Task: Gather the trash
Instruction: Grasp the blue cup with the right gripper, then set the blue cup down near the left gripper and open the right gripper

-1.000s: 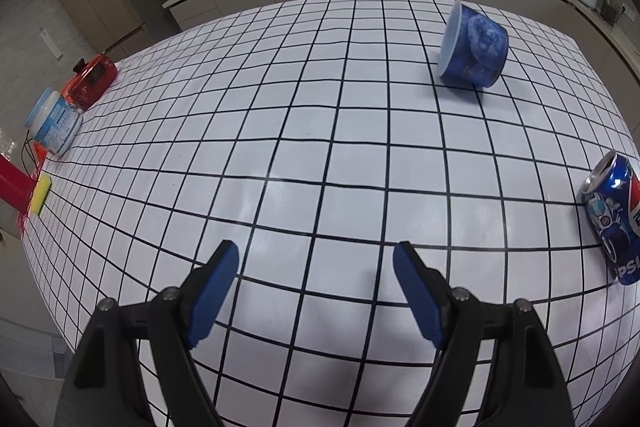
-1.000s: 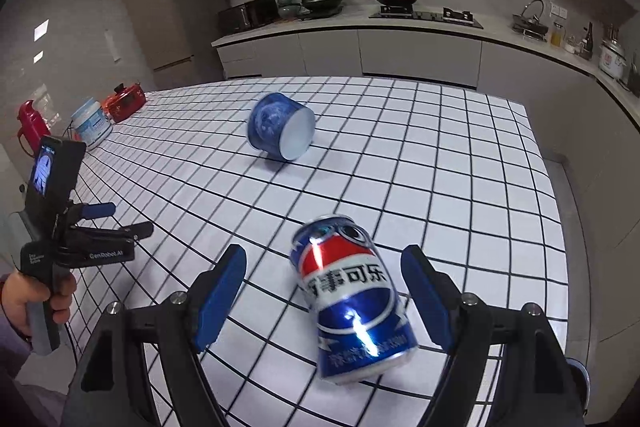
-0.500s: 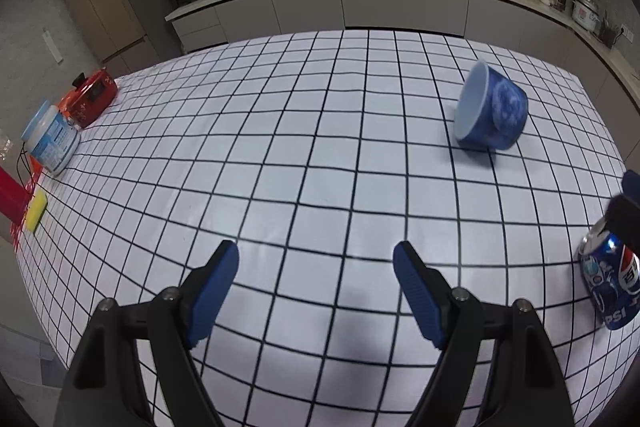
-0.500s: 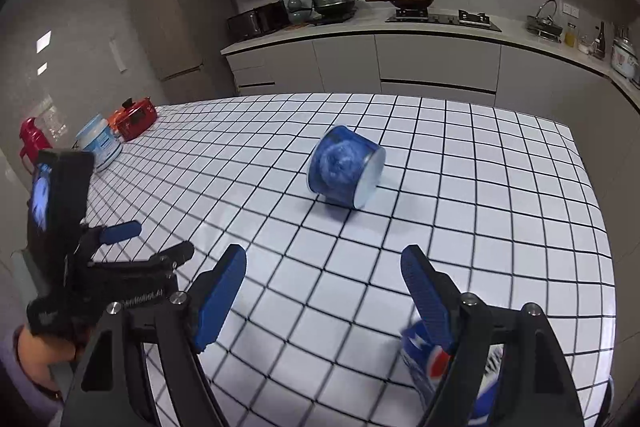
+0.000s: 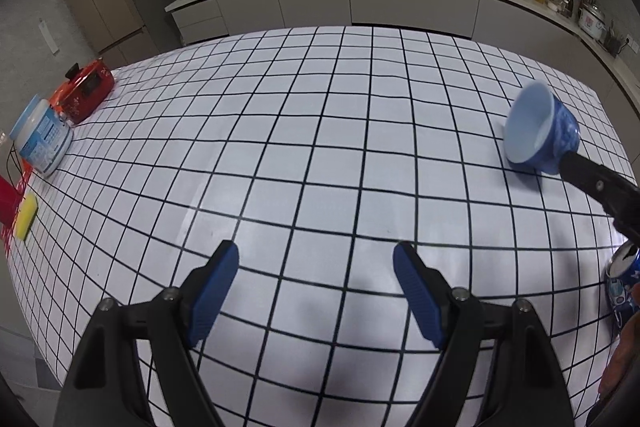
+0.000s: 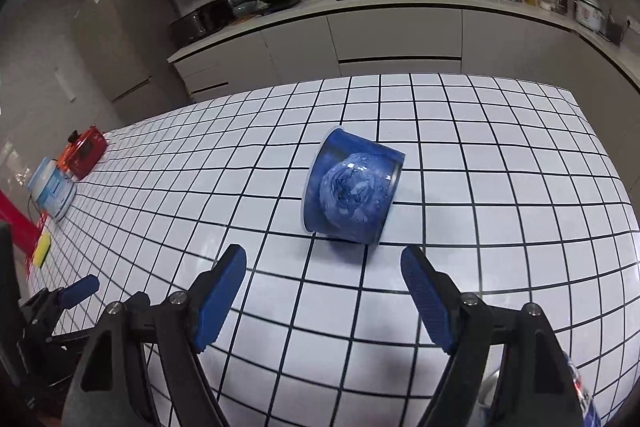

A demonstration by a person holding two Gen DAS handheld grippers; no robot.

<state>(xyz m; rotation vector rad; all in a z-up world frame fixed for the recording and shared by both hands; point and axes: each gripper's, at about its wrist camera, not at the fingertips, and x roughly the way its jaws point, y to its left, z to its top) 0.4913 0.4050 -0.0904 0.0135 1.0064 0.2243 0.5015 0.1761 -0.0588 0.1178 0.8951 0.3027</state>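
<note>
Our right gripper [image 6: 323, 303], jaws apart and empty, has swung off the Pepsi can [image 5: 623, 291] to line up on the tipped blue cup [image 6: 350, 189] just ahead on the grid-patterned table [image 6: 500, 187], so we judge the cup the first pickup. The left gripper [image 5: 316, 293] hangs open and empty. We count one can, one cup.

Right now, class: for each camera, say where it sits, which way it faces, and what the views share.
Left wrist: on the left gripper, looking down across the checked table; its own open fingers show.
Right wrist: on the right gripper, facing the tipped blue cup; open fingers show.
Shared: cup, table, kitchen counter.
</note>
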